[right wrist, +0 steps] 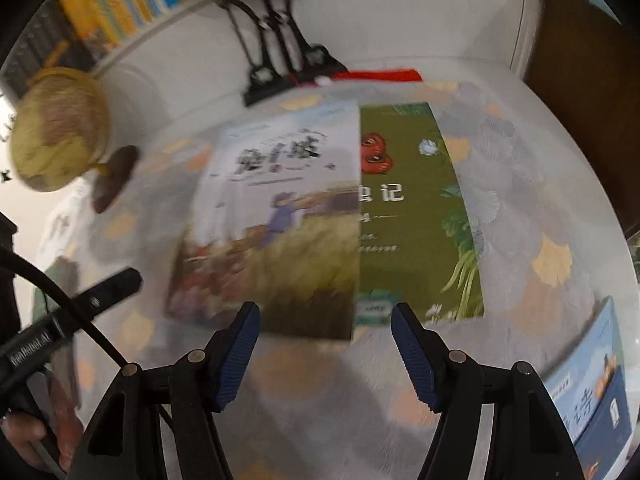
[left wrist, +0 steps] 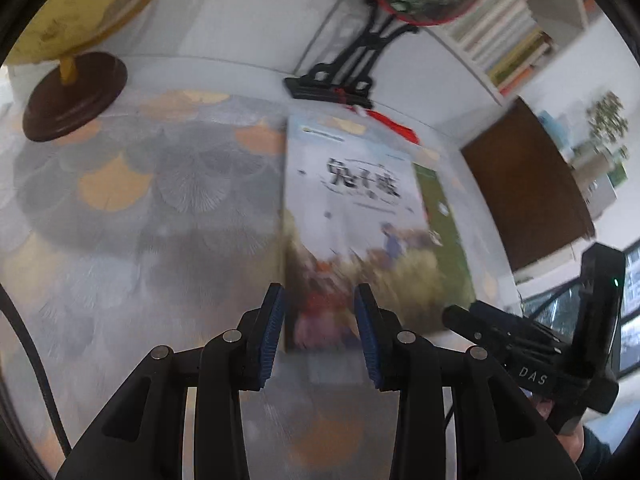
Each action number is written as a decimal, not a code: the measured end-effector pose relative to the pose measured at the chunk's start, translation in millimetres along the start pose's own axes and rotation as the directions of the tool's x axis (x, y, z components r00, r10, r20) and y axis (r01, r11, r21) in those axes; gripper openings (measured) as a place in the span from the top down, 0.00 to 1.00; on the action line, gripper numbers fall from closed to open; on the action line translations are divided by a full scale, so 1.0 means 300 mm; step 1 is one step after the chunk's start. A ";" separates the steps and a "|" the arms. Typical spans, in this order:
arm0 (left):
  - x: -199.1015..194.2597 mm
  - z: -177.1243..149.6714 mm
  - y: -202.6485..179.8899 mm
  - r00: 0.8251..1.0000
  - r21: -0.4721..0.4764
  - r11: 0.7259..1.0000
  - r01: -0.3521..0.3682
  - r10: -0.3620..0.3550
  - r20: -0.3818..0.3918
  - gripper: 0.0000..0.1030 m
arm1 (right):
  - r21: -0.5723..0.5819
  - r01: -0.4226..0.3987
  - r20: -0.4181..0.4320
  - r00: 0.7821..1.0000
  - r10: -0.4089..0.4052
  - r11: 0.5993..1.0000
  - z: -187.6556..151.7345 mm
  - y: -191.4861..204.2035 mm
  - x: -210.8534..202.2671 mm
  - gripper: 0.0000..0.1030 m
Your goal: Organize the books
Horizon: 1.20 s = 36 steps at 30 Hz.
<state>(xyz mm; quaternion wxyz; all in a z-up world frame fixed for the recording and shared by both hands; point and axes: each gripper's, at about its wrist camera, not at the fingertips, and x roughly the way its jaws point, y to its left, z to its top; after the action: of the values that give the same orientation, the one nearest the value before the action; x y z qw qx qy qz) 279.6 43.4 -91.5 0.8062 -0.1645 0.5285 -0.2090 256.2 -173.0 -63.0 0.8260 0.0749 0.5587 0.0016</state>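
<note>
While both grippers hang over the near edge of the table with nothing between their pads, the two books lie flat on the patterned tablecloth (left wrist: 120, 240), covers up, overlapped rather than squared into a pile. The pale illustrated book (right wrist: 280, 216) sits on top and hides the left part of the green book (right wrist: 416, 208), which pokes out from under it to the right; that offset is likely why both grippers are brought to the near short edges, where a pinch or a push could line the pair up. Each book's long axis runs from near to far, with the titles at the far end and reading upright from the near side, so the bottom edges face the grippers. The left gripper (left wrist: 320, 336) has its blue pads spread narrowly, apart and empty, just at the near left corner of the pale book (left wrist: 352, 216). The right gripper (right wrist: 326, 356) stands wider, also empty, straddling the near edge where the two covers meet. A third, blue book (right wrist: 600, 380) lies apart at the near right. A globe (right wrist: 56, 132) and a black ornament stand (right wrist: 280, 64) occupy the far side, leaving the middle for sorting.
</note>
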 end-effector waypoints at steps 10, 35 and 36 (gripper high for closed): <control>0.106 0.016 0.038 0.997 -0.039 0.997 0.065 -0.067 -0.030 0.67 | 0.000 -0.005 -0.009 1.000 0.005 1.000 0.071 0.002 0.123 0.52; -0.197 -0.582 -0.047 0.992 -0.036 0.999 -0.026 0.021 -0.128 0.65 | -0.094 -0.024 -0.135 0.991 0.011 0.995 -0.471 0.026 -0.076 0.38; -0.193 -0.579 -0.045 0.991 -0.043 0.999 -0.030 0.024 -0.131 0.65 | -0.098 -0.011 -0.120 0.993 -0.001 0.995 -0.467 0.022 -0.075 0.46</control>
<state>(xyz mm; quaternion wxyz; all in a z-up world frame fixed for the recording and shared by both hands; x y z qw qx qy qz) 96.7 53.7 -106.9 0.7688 -0.1613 0.5869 -0.1962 118.9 -151.4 -92.4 0.7935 0.0353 0.6064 0.0357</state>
